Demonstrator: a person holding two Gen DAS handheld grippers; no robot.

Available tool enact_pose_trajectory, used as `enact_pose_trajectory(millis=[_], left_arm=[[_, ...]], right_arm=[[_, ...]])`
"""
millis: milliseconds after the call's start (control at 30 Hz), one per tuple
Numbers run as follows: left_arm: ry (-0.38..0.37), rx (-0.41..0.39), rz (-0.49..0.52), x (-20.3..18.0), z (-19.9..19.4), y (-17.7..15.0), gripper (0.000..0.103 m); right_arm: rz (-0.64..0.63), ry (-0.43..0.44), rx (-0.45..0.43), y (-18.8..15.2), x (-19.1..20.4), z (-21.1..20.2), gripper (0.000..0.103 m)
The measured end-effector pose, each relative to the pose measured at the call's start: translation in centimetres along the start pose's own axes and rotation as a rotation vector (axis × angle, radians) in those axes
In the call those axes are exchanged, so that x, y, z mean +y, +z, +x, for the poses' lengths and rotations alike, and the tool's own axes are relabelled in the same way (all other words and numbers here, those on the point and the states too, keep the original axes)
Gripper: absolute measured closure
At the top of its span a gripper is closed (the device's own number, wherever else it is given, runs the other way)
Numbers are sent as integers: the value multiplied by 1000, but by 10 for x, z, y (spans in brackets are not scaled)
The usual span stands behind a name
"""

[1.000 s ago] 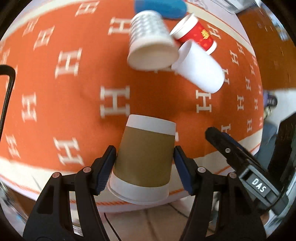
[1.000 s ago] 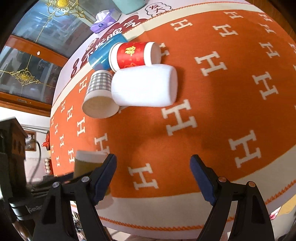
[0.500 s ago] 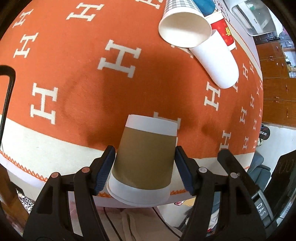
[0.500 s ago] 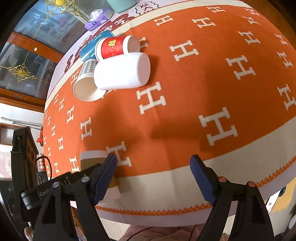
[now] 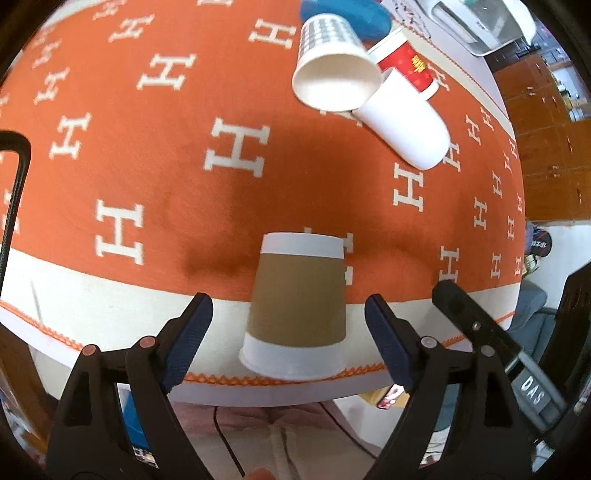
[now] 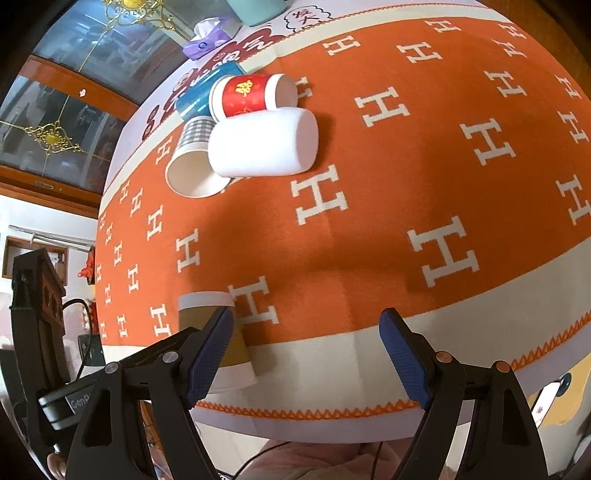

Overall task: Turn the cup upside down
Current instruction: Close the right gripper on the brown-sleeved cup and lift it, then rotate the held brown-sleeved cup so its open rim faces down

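Left gripper (image 5: 288,338) is spread wide, blue pads on either side of the brown-sleeved paper cup (image 5: 297,308) with a clear gap on both sides, so nothing's being squeezed. The cup is sitting upside down, wide rim on the cream border of the orange H-pattern tablecloth (image 5: 147,155), right near the table's front edge. From the right wrist view you can see the same cup (image 6: 210,332) partly hidden behind that side's left finger, off to the lower left.

Right gripper (image 6: 306,354) is also wide apart and holding nothing, hanging over the cream edge of the cloth (image 6: 406,166).

Further back there's a little pile of cups all lying on their sides: a grey checked paper cup (image 5: 332,70) with its open mouth facing the camera, a plain white cup (image 5: 406,122) touching it, a red cup with gold print (image 5: 410,66) right behind, and a blue cup (image 5: 354,16) at the far end. A purple tissue pack (image 6: 207,37) sits past the cloth.
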State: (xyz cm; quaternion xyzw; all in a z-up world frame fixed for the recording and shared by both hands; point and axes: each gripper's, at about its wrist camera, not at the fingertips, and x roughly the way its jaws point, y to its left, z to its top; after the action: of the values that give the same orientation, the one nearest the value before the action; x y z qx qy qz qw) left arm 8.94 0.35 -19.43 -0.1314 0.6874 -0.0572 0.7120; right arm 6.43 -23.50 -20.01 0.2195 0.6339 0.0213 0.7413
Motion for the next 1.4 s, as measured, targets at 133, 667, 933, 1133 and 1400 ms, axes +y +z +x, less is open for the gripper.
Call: enact_pose_trajectory(millis=[133,667,933,1133,1400], left_arm=[[38,-68,54,1,-26,-5,21],[195,-283,122,32,-83,-21,21],[165,-181,3,79,-54,-12,37],[142,-140,-30,93,-37,-9,46],[141,-142,-29,92,-28,-6,57]], right_arm=[[-10,29,9,3,4,-8,20],[-158,170,200,7,49,10,20],[-189,188,323,13,63,51,20],[-201,197,407,16,72,82,20],[-197,220,476,14,78,104,42]])
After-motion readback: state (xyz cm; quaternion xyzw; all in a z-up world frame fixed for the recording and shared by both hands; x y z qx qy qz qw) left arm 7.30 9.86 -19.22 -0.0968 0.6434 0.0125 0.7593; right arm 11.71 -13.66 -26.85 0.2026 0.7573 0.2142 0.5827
